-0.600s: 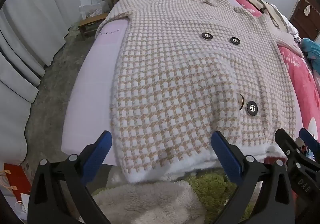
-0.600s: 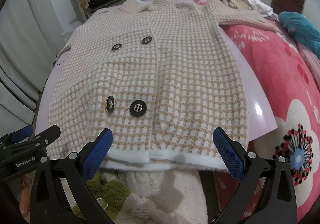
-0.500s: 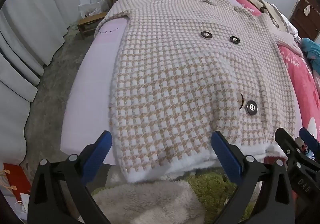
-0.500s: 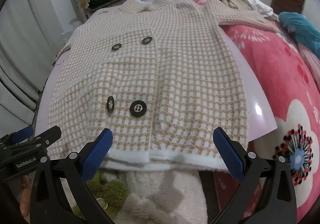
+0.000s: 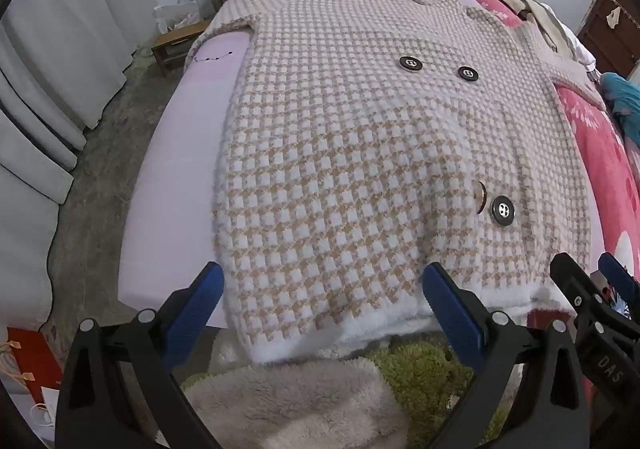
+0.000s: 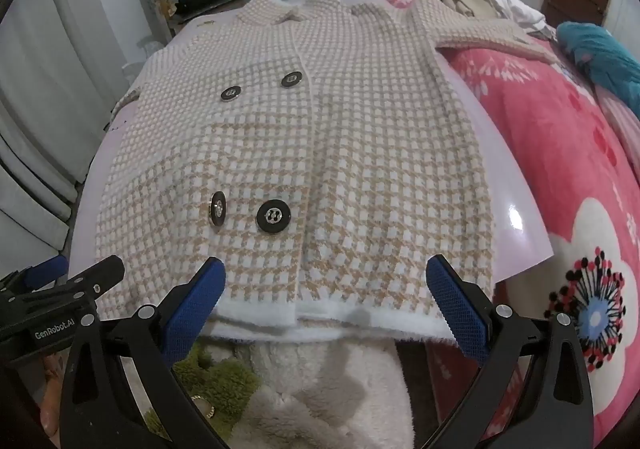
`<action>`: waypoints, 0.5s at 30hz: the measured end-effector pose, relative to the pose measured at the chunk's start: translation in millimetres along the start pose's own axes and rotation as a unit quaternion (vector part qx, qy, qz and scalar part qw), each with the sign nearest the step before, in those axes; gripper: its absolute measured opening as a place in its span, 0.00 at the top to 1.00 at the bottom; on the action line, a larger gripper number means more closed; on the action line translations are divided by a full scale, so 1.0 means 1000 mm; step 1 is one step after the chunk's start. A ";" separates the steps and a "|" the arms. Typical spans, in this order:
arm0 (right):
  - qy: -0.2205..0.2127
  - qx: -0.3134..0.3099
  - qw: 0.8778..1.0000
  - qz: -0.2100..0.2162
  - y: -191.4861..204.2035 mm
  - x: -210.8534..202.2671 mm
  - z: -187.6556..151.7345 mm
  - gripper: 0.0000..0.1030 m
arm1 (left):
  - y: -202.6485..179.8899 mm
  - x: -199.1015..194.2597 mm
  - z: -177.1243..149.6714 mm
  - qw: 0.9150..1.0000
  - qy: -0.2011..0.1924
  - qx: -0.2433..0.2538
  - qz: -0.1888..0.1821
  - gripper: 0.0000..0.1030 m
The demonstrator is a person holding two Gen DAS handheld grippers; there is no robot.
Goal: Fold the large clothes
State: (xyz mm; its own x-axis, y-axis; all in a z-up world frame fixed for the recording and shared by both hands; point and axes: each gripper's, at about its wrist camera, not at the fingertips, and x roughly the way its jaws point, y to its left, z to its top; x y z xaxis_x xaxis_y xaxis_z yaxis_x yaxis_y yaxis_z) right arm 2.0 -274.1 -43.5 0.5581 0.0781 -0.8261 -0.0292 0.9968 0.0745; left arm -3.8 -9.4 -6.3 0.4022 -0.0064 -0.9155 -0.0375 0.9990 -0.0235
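Coat (image 5: 360,169) is lying flat, front up, on a lilac sheet (image 5: 176,185) over the bed, collar at the far end, white hem hanging just over the near edge. Four dark buttons (image 6: 274,216) are showing on its front. Left claw (image 5: 320,313) is hovering wide open at the hem's left part, gripping nothing. Right claw (image 6: 326,305) is hovering wide open at the hem's right part, also empty. A pink blanket (image 6: 560,153) is lying beside the sheet
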 end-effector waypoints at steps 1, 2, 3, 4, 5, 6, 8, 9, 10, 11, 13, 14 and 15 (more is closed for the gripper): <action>0.000 0.000 1.000 0.000 -0.001 0.000 0.000 0.06 | -0.001 0.000 0.000 1.000 0.000 0.001 0.000 0.05; 0.000 0.000 1.000 0.000 -0.001 0.000 -0.001 0.06 | -0.002 0.000 -0.001 1.000 -0.001 0.001 0.000 0.05; 0.000 0.000 1.000 0.000 -0.001 0.000 -0.001 0.06 | -0.002 0.000 -0.001 1.000 -0.001 0.001 0.000 0.05; -0.001 0.000 1.000 0.000 -0.001 0.001 -0.001 0.06 | -0.002 0.000 -0.001 1.000 -0.001 0.001 0.000 0.05; -0.001 0.001 1.000 0.000 -0.001 0.002 -0.002 0.06 | 0.000 0.001 0.001 1.000 0.000 0.001 -0.001 0.05; -0.002 0.001 1.000 0.000 -0.003 0.001 -0.003 0.06 | -0.001 0.000 0.000 1.000 0.000 0.000 0.000 0.05; -0.001 0.001 1.000 0.000 -0.004 0.002 -0.004 0.06 | 0.000 0.000 0.001 1.000 0.000 0.001 -0.001 0.05; -0.001 0.001 1.000 0.000 -0.004 0.002 -0.005 0.06 | 0.000 0.000 0.001 1.000 0.000 0.002 -0.001 0.05; -0.002 0.001 1.000 -0.001 -0.004 0.002 -0.005 0.06 | 0.001 0.001 0.002 1.000 0.000 0.002 -0.002 0.05; -0.001 0.001 1.000 -0.001 -0.005 0.002 -0.005 0.06 | 0.001 0.001 0.002 1.000 0.000 0.002 -0.002 0.05; -0.002 0.002 1.000 0.000 -0.005 0.002 -0.006 0.06 | 0.002 0.001 0.002 1.000 0.000 0.001 -0.002 0.05; -0.002 0.002 1.000 0.000 -0.006 0.002 -0.005 0.06 | 0.002 0.001 0.002 1.000 0.000 0.001 -0.002 0.05; -0.002 0.001 1.000 0.000 -0.006 0.002 -0.006 0.06 | 0.002 0.001 0.002 1.000 0.000 0.002 -0.002 0.05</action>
State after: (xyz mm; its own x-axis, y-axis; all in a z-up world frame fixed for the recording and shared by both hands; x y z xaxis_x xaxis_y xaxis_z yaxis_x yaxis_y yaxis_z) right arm -1.6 -279.9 -48.5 0.5615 0.0777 -0.8238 -0.0272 0.9968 0.0756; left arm -1.5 -7.7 -6.3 0.4021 -0.0112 -0.9155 -0.0323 0.9991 -0.0264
